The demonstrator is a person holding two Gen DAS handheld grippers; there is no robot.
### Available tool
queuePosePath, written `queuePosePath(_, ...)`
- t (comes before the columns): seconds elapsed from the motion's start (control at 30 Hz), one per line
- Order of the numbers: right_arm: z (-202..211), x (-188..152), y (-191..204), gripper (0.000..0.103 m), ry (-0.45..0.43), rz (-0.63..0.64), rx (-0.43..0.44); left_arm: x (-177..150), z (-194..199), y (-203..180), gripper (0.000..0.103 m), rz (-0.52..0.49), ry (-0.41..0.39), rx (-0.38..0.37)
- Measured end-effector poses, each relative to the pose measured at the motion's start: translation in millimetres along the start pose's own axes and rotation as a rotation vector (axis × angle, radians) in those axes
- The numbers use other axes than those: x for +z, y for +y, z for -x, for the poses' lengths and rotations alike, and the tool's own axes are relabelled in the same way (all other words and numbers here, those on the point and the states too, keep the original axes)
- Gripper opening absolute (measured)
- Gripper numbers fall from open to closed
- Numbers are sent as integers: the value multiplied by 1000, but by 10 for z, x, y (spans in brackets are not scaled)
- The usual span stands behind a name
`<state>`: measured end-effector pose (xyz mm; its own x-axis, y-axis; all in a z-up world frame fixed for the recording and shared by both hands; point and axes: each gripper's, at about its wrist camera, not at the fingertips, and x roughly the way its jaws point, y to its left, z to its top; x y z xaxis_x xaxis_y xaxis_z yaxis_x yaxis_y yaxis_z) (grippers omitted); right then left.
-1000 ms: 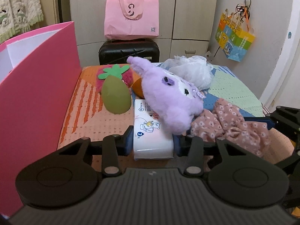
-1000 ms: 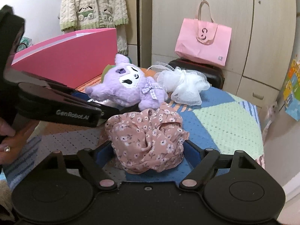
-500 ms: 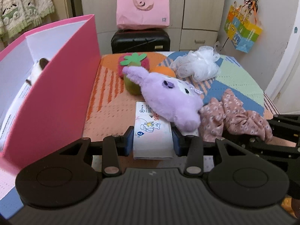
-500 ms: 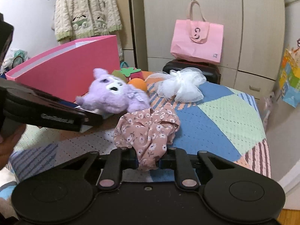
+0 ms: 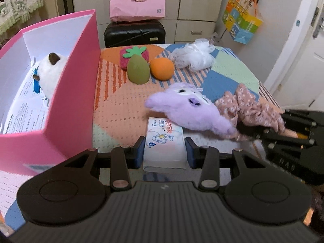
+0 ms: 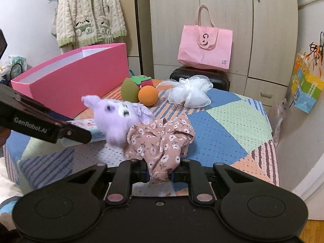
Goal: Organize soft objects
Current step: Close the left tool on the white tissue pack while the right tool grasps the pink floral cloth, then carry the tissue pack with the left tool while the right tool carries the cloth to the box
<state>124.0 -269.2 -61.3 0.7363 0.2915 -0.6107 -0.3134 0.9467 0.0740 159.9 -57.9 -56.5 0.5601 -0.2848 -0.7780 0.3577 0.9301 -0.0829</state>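
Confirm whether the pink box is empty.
No, a white plush toy with brown ears lies inside the pink box in the left wrist view.

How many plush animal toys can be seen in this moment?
2. A purple plush lies on the bedspread across the tissue pack; a white plush sits inside the pink box. The box walls may hide more.

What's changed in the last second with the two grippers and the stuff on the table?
The right gripper closed on the floral cloth and lifted its end. The left gripper kept hold of the tissue pack and raised it, tipping the purple plush over. The pink box, fruit toys and white mesh pouf stayed put.
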Motion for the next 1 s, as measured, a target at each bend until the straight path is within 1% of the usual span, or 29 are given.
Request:
queuePosePath(0.17,131,-11,29,20,20,-3,11,-77,148,47,40,-48,7,39)
queuePosePath(0.3,237,-31,51,20,39,-4,13,-149,285,126,40,-47,3,23)
queuePosePath(0.43,283,-37,89,20,74,-12,38,-241,401,212,40,-25,3,-10)
queuePosePath(0.53,285,-26,143,20,89,-9,40,-313,452,280,40,-4,2,-8)
queuePosePath(0.67,314,-3,216,20,112,-15,92,-425,555,366,40,23,1,-21)
queuePosePath(0.83,353,68,292,20,155,-38,150,-495,738,529,40,66,3,-63)
queuePosePath(1.0,430,170,432,21,179,-23,206,-551,951,664,40,78,-1,-80)
